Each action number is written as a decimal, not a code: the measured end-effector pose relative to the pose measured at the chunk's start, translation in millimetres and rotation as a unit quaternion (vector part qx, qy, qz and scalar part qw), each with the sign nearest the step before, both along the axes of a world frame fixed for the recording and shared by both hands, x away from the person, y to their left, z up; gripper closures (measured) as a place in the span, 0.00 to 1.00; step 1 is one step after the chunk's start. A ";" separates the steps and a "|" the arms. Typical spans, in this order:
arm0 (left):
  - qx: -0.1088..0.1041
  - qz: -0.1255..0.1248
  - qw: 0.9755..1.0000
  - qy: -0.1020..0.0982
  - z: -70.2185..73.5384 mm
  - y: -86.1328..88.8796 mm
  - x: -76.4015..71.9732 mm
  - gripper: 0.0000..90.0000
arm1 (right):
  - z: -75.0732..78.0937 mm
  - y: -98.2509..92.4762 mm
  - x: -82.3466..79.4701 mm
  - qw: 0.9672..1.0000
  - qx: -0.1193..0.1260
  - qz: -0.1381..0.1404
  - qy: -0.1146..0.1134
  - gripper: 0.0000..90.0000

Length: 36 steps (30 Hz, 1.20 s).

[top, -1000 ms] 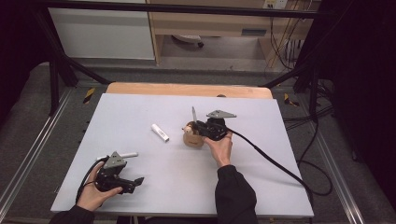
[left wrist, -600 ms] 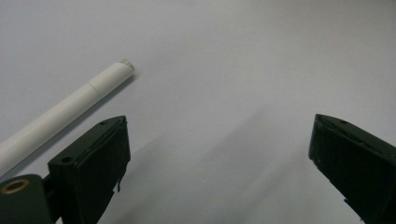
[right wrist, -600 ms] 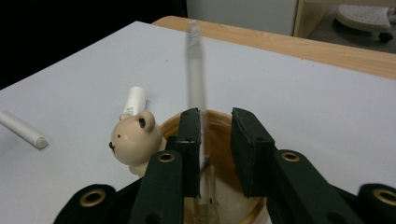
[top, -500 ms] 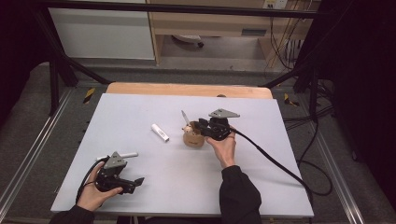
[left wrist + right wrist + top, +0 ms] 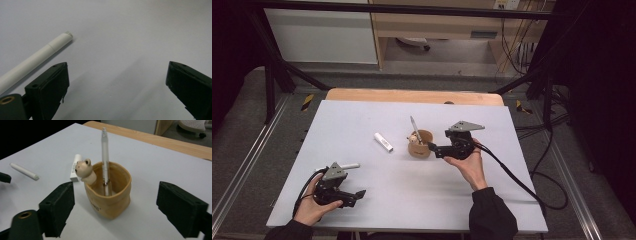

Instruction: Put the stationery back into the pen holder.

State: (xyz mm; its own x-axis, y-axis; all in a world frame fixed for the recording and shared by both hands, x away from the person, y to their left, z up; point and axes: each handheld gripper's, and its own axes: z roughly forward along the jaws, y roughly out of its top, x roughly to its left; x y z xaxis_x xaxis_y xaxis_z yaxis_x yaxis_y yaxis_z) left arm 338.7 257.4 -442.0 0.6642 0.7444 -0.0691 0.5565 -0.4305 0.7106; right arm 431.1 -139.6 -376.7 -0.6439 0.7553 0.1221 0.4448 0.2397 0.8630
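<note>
Right tool (image 5: pixel 432 148) backed off cup (image 5: pixel 420 144), jaws just spread, empty | left tool (image 5: pixel 357 195) spread, resting.

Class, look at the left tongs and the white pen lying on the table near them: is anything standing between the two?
Nothing visible does. The white pen lies on bare table just beside the open left tongs; the cup stands well away.

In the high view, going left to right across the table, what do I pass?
left gripper → white pen lying flat → white eraser → tan bear pen cup with a pen standing in it → right gripper.
</note>
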 end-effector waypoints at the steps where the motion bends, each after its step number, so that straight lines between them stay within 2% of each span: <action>1: 0.001 0.000 1.000 0.000 -0.1 0.0 0.1 0.05 | -0.3 -2.8 -2.5 1.000 0.004 0.000 0.004 0.14; 3: -0.001 0.000 1.000 0.001 -0.1 0.4 0.2 0.05 | -1.5 -8.3 -7.1 1.000 0.002 0.002 0.010 0.09; 7: 0.000 -0.002 1.000 0.000 0.6 1.3 0.6 0.04 | -6.8 -17.3 -14.2 0.999 -0.021 0.002 0.028 0.02; 11: 0.001 -0.003 1.000 -0.001 1.0 2.3 1.0 0.03 | -16.2 -24.9 -22.4 0.998 -0.043 0.010 0.037 0.01; 16: 0.001 -0.001 1.000 -0.004 2.1 4.5 1.3 0.03 | -28.4 -35.8 -31.3 0.997 -0.053 0.015 0.044 0.01; 30: 0.001 0.001 1.000 -0.001 8.8 12.7 6.2 0.05 | -54.7 -74.9 -49.1 0.997 -0.043 0.008 0.063 0.01; 36: 0.004 0.002 1.000 -0.002 13.9 18.7 9.8 0.08 | -60.9 -84.9 -55.1 0.997 -0.039 0.005 0.068 0.01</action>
